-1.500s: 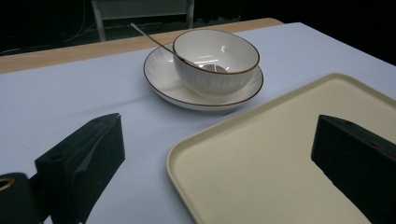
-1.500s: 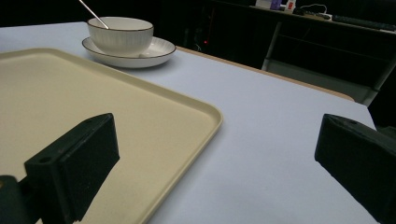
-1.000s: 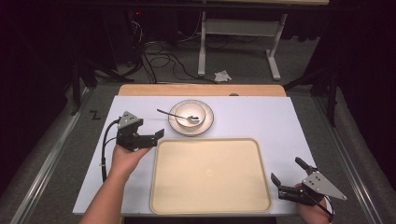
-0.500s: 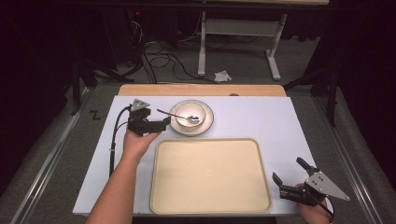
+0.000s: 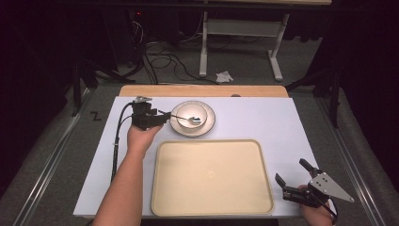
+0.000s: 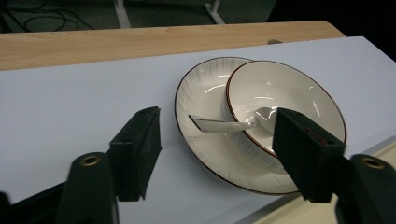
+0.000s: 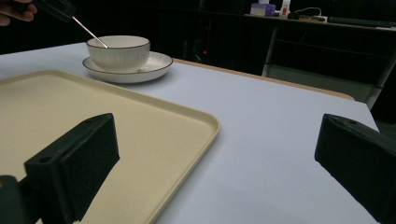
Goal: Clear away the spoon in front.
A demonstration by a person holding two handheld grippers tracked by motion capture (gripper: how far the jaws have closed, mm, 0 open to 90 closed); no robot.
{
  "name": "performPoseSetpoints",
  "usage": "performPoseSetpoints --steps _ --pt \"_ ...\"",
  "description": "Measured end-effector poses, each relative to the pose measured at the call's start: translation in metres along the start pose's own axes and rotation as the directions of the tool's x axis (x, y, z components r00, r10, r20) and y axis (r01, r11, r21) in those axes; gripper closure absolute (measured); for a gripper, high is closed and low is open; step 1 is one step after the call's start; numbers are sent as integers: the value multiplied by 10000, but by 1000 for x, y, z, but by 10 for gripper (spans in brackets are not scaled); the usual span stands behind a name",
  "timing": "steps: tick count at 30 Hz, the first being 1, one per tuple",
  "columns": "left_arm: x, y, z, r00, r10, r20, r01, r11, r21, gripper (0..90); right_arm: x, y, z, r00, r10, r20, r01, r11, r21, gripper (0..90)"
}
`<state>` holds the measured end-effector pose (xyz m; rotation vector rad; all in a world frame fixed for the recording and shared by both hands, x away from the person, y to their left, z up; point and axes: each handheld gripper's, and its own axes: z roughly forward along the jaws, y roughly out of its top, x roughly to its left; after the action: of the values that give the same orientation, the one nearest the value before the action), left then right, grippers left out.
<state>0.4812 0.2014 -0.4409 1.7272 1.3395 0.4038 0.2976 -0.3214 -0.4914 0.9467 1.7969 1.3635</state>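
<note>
High view, spoon: the spoon (image 5: 187, 118) lies with its scoop in the bowl (image 5: 192, 113), handle sticking out left over the rim toward the left gripper (image 5: 162, 116).
Bowl and saucer: bowl sits on a brown-rimmed saucer (image 5: 209, 125) at the far middle of the table, just beyond the tray (image 5: 210, 176).
Left gripper: level, pointing right at the spoon handle; jaws have just been closing, now about half apart, with the handle tip between them and the pads not on it.
Left arm: forearm runs up from the bottom edge, hand wrapped around the gripper body, cable looping down its left side.
Right gripper (image 5: 294, 175): low at the near right corner, beside the tray, jaws spread wide, nothing in them.
Surface: white tabletop (image 5: 263, 117) with a wooden strip along the far edge.
Room: dark, grey floor, cables and a white desk frame behind.
</note>
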Motion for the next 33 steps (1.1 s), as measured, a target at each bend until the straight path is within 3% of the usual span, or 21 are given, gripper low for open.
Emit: performPoseSetpoints --steps 3,4,9,15,22,23,27,31,33 --pt "3 0 1 9986 -428 314 425 9990 109 426 1 1 0 10000 10 -45 -11 10000 -58 5" --pt "5 0 1 9956 -701 625 696 9975 96 473 1 1 0 10000 -3 -76 3 10000 -49 4" --pt "7 2 1 9886 -1268 817 1255 9919 201 549 2 1 0 9999 -22 -114 22 10000 -24 5" --pt "8 2 1 9837 -1563 885 1555 9877 152 694 2 1 0 9999 52 -100 -53 10000 -52 5" --pt "9 0 -5 9742 -1755 1415 1819 9828 -333 870 1 1 0 10000 42 -66 -42 10000 -59 5" --pt "8 0 -6 9743 -1729 1443 1809 9825 -446 881 1 1 0 10000 31 -68 -32 10000 -58 5" --pt "0 0 -11 9851 -1166 1267 1279 9882 -845 895 2 1 0 10000 34 -87 -34 10000 -28 4" --pt "-9 -2 -20 9900 -715 1220 877 9872 -1334 897 3 1 1 10000 33 -83 -33 10000 -26 5" --pt "-20 -2 -27 9968 29 796 116 9834 -1810 897 3 1 1 10000 -1 -76 0 10000 -26 5"
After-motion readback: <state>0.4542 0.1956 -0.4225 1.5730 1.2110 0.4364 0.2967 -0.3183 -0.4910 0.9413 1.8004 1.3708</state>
